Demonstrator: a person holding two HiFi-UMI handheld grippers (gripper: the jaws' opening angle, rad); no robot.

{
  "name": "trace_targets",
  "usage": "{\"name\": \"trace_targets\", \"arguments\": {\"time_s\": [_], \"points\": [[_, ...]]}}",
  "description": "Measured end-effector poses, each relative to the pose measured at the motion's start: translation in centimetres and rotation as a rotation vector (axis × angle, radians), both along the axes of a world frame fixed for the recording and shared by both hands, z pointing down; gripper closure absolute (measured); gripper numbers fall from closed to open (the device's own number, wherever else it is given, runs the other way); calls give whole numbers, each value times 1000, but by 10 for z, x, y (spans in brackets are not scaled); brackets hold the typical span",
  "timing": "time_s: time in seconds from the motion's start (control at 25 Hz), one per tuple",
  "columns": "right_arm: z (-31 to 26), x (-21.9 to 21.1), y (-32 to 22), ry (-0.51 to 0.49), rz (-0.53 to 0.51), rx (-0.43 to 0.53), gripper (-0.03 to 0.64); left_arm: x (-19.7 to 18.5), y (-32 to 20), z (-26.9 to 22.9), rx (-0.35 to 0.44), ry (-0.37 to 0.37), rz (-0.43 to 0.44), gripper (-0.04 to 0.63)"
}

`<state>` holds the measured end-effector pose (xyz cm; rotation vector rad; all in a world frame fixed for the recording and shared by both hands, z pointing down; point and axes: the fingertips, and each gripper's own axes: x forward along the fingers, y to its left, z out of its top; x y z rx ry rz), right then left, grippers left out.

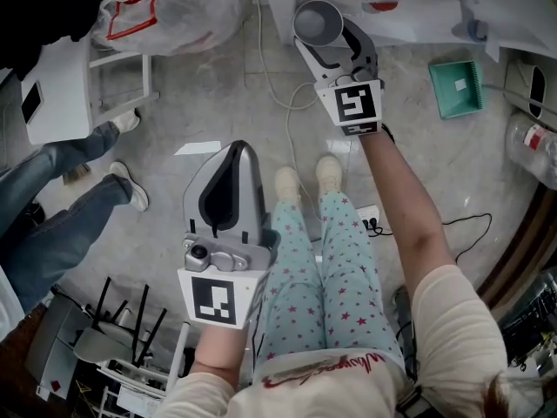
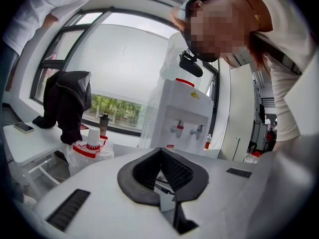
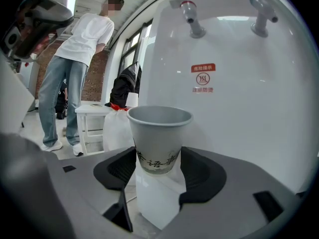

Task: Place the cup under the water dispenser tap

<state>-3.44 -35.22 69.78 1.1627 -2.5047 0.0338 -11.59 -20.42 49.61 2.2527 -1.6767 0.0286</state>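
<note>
A grey paper cup [image 3: 159, 133] with dark print stands upright between the pads of my right gripper [image 3: 158, 167], which is shut on it. Close ahead rises the white water dispenser [image 3: 239, 108], its red-topped tap [image 3: 191, 19] above and slightly right of the cup, and a second tap [image 3: 261, 18] further right. From the head view the cup [image 1: 315, 17] sits at the tip of the right gripper [image 1: 325, 42], next to the dispenser's base [image 1: 400, 3]. My left gripper [image 1: 233, 159] hangs low over the floor, shut and empty, and it faces the dispenser [image 2: 182, 118] from further off.
A white side table [image 1: 61, 85] bearing a plastic bag with stacked cups [image 1: 165, 7] stands at the left. A person in jeans [image 1: 61, 198] is beside it. A green dustpan [image 1: 457, 87] and cables [image 1: 278, 94] lie on the floor. A rack [image 1: 113, 329] is at lower left.
</note>
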Motion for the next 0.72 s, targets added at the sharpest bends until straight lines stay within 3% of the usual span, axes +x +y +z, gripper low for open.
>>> {"name": "trace_targets", "arguments": {"time_s": [0.16,0.48,0.72], "points": [[9,-1,0,30,-1,-56,331,-5,0,1,3,-9,-6,575],[3,4,6,39,12,-25,330,-11,7,8,-28,-27,-28,575],[-9,32,22,7,107,-66,327,-12,8,-2,-13,-45,-24,575]]}}
